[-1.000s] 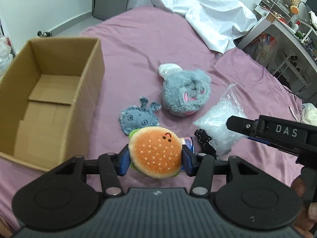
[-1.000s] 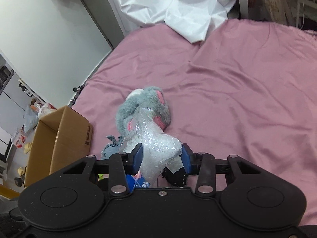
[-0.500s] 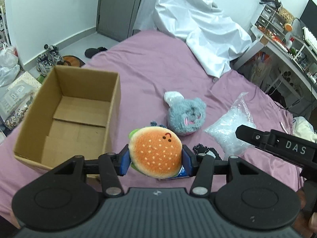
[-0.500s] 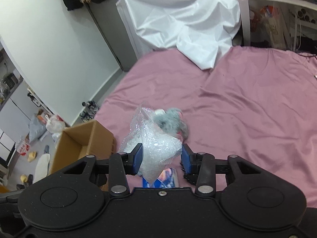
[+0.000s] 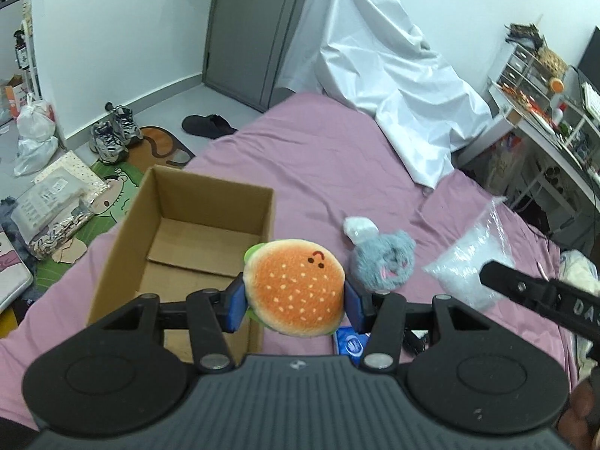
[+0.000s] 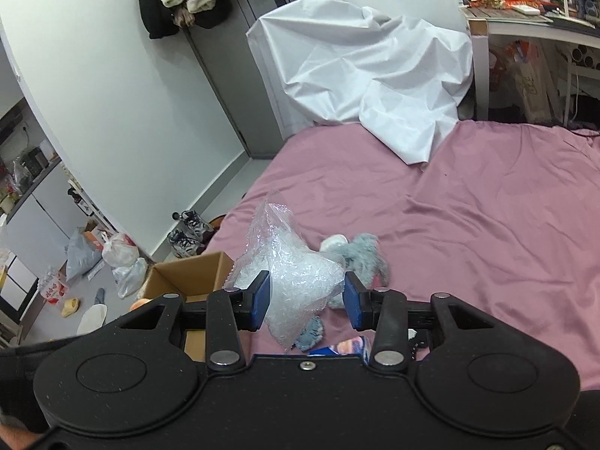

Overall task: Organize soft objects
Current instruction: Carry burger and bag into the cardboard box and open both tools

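The left gripper (image 5: 294,302) pinches a burger plush (image 5: 293,288) between its 2 blue pads (image 5: 237,303), held in the air. Just beyond and left of those fingers sits an open box (image 5: 180,251) on the pink bed (image 5: 318,172). Ahead and right of them lies a grey plush (image 5: 382,258).

The right gripper (image 6: 306,302) squeezes a clear bag (image 6: 296,281) of white filling between its fingers (image 6: 260,300), also lifted. The grey plush (image 6: 356,253) lies just past the right finger. A small blue plush (image 6: 311,332) lies below the bag.
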A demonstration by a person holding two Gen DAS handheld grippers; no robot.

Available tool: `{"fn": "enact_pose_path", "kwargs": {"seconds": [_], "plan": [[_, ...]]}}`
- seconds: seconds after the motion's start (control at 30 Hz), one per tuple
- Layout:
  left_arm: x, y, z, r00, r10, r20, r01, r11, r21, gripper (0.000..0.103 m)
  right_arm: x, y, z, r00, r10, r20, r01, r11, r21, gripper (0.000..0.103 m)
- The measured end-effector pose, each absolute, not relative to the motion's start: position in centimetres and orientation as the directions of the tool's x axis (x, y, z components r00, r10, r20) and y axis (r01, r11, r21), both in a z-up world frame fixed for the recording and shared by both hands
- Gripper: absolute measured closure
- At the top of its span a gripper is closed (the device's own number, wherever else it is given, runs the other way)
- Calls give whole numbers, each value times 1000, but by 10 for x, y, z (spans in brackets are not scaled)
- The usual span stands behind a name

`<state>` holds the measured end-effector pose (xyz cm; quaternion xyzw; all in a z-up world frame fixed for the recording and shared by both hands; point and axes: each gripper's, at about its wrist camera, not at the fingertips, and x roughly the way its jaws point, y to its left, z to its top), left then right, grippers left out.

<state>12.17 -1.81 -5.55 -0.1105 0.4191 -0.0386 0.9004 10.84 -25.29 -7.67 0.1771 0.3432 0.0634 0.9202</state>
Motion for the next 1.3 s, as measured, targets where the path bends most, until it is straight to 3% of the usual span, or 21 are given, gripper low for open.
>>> {"fn": "enact_pose_path", "kwargs": {"seconds": [0.73, 1.07, 1.3], "plan": [[198, 75, -85, 647, -92, -756, -200, 937, -286, 52, 154, -172, -83, 722, 315, -617, -92, 926, 366, 63], [225, 86, -124, 591, -134, -795, -207, 928, -310, 51, 180, -131, -101, 679, 323, -659, -105, 931, 349, 63], [230, 89, -122, 611, -125, -782, -209, 927, -311, 43, 186, -116, -105, 670, 299, -679, -97, 943, 319, 63]]}}
